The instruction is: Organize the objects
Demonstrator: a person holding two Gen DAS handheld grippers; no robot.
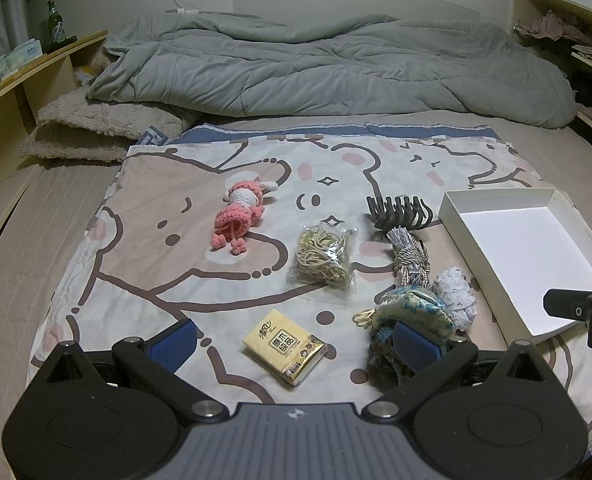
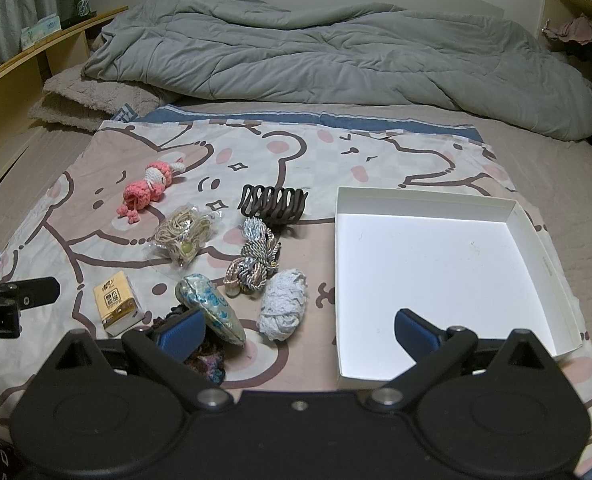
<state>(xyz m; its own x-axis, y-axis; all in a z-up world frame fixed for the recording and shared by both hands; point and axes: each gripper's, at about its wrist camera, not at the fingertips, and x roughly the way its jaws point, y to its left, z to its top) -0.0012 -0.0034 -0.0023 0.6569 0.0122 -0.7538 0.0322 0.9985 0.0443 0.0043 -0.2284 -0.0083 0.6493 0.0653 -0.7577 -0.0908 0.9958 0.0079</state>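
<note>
Both fingers spread, empty; left gripper [image 1: 296,340] over tissue pack [image 1: 287,346], brocade pouch [image 1: 411,312] crowding: may snag it.

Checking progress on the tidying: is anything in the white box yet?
No, the white box shows only its bare floor in the right wrist view, and the hair claw and tissue pack lie outside it on the sheet.
</note>
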